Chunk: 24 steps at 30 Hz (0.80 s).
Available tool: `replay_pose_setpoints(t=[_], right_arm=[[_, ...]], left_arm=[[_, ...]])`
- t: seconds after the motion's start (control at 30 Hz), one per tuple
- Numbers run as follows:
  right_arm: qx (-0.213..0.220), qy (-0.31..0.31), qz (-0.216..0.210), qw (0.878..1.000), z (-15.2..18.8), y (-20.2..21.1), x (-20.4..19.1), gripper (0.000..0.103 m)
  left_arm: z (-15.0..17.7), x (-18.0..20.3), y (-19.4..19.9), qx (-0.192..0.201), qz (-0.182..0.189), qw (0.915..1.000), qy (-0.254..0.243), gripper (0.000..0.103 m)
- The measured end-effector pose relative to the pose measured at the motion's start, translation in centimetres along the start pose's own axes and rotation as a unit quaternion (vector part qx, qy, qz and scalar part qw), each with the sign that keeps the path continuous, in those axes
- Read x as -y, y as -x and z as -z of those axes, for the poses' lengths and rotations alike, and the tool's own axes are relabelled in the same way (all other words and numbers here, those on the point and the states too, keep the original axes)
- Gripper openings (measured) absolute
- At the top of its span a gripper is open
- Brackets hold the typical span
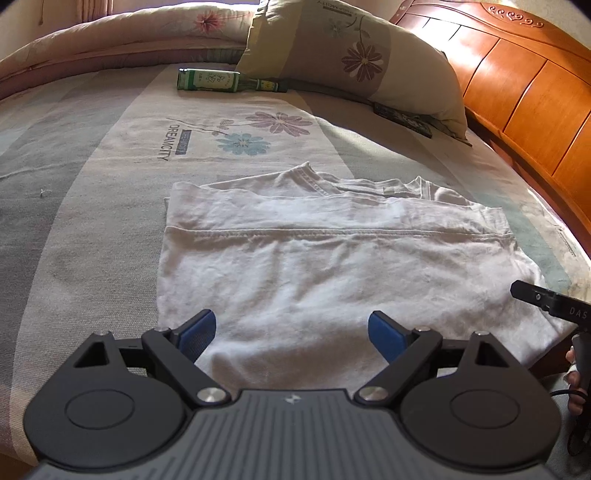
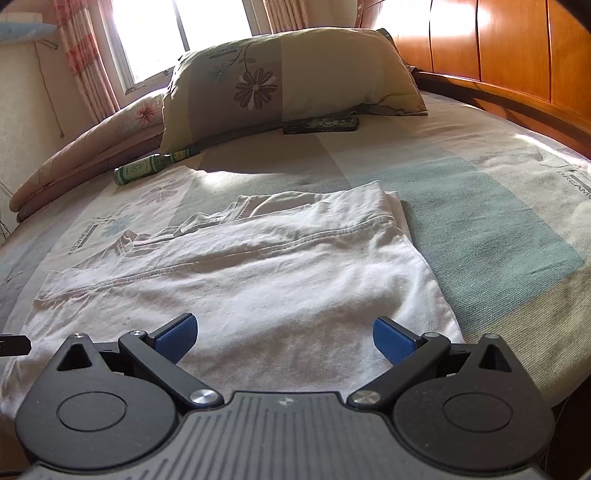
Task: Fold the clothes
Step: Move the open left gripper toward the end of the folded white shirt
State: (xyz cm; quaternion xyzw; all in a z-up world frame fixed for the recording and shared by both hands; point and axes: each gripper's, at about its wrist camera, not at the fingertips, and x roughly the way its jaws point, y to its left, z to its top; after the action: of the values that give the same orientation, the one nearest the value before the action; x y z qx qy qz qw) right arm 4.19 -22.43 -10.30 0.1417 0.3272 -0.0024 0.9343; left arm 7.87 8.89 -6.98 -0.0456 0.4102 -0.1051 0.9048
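Shirt (image 1: pixel 325 266) lies folded flat on the bed (image 1: pixel 92 206), a white T-shirt with its collar end at twelve o'clock and a stitched hem running nine to three across its middle. Its near edge reaches under both grippers. The left gripper (image 1: pixel 291 338) hangs over that near edge with its blue pads spread wide and nothing between them. The right gripper (image 2: pixel 286 338) stands likewise wide apart and empty above the cloth; in the left wrist view its black tip shows at three o'clock, with part of the hand (image 1: pixel 578 373) that holds it.

Bare sheet lies open at nine o'clock of the shirt in the left wrist view, and at three o'clock in the right wrist view, where the mattress edge curves away. Toward twelve, well apart from the shirt, a green bottle (image 1: pixel 225 81) lies on its side near a flowered pillow (image 1: pixel 354 51), with a dark flat case (image 2: pixel 321 124) at the pillow's foot. A folded quilt (image 1: pixel 122 37) runs along the far side, a wooden headboard (image 1: pixel 517 92) rises at two o'clock, and a curtained window (image 2: pixel 177 33) lets in strong light.
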Motion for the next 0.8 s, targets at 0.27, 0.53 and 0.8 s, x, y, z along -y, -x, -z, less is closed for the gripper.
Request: replay_pose_setpoints(t=[0.27,0.53,0.8], right_arm=[[-0.028,0.088,-0.071,0.993,0.3,-0.9,-6.6,0.103],[-0.054,0.135,-0.024,0.989,0.6,-0.8,-6.3,0.103],[-0.049,0.079,0.007,0.996,-3.4,-4.1,-2.4,0.103]], left_arm=[[0.0,0.2,-0.5,-0.001,0.016,0.9998,-0.009,0.090],[0.2,-1.4,-1.1,-0.013,0.009,0.9999,0.007,0.090],[-0.9,-0.1,-1.8,-0.006,0.023,0.9995,-0.020,0.090]])
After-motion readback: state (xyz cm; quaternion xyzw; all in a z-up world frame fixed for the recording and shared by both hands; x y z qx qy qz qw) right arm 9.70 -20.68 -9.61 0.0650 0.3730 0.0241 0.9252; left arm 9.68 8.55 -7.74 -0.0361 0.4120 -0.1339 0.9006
